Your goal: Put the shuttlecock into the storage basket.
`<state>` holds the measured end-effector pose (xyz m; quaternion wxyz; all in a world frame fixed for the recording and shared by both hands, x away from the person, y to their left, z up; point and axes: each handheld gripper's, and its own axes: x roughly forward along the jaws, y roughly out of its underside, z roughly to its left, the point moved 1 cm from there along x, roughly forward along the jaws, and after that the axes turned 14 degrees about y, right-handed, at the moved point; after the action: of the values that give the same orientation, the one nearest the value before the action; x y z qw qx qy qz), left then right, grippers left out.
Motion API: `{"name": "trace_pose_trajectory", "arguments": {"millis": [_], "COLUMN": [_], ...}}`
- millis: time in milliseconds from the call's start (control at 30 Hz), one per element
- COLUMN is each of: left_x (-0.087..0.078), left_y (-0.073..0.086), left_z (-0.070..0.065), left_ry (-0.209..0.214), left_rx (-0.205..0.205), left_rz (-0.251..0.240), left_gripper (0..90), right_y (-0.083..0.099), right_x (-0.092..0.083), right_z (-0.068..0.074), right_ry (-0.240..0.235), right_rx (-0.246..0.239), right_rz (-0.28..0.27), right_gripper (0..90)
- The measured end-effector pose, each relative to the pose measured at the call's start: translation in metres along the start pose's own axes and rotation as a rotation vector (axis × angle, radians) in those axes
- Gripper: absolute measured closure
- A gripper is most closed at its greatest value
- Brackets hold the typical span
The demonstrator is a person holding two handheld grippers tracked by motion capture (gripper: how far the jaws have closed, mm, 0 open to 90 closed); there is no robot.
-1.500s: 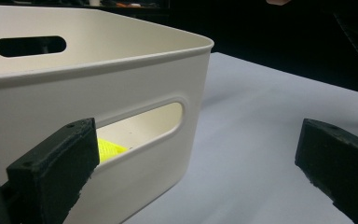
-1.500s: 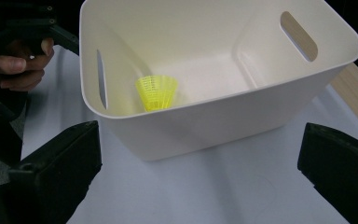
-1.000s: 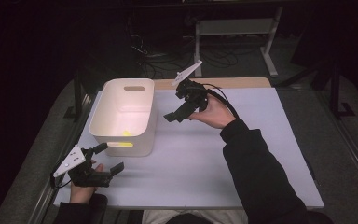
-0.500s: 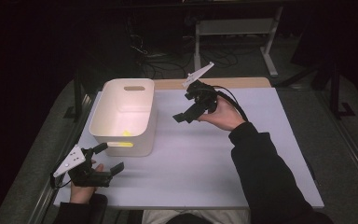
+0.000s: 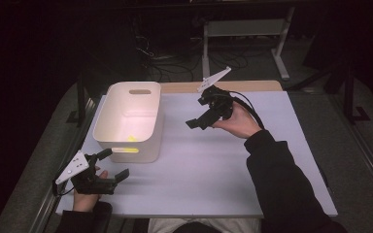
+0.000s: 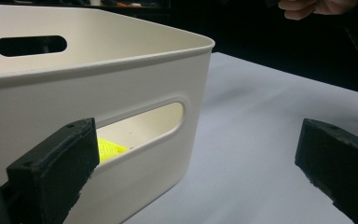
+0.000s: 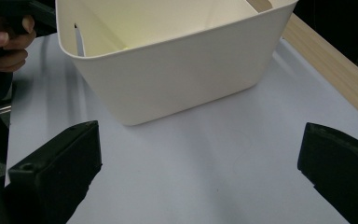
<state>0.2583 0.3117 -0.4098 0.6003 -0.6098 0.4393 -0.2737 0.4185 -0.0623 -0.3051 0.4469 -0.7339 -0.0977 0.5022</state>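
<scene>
A cream plastic bin with handle slots stands on the left part of the pale table sheet. A small yellow thing lies on its floor and also shows through the near slot. My left gripper rests open at the table's front left, just before the bin's near wall, with nothing between its jaws. My right gripper is held open above the table to the right of the bin, pointing at its side wall. It holds nothing.
The pale sheet covers the table, and a wooden strip runs along its far edge. A metal stand and cables sit on the dark floor beyond. In the right gripper view, the other hand appears at top left.
My right gripper has drawn back to the right, away from the bin, still open. The left gripper and the bin have stayed where they were.
</scene>
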Motion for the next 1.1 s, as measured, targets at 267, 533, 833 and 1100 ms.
{"name": "trace_pose_trajectory", "arguments": {"millis": [267,533,833,1100], "left_x": [0.000,0.000,0.000,0.000], "left_y": [0.000,0.000,0.000,0.000], "left_z": [0.000,0.000,0.000,0.000], "left_ry": [0.000,0.000,-0.001,-0.001], "left_rx": [0.000,0.000,-0.001,-0.001], "left_rz": [0.000,0.000,-0.001,0.000], "left_gripper": [0.0,0.0,0.0,0.0], "right_y": [0.008,0.014,0.031,0.041], "right_x": [-0.004,-0.006,-0.013,-0.018], "right_z": [-0.002,-0.004,-0.008,-0.009], "right_ry": [0.005,0.007,0.022,0.036], "right_rx": [0.017,0.022,0.048,0.060], "right_rz": [-0.009,-0.011,-0.020,-0.027], "right_gripper": [0.0,0.0,0.0,0.0]}}
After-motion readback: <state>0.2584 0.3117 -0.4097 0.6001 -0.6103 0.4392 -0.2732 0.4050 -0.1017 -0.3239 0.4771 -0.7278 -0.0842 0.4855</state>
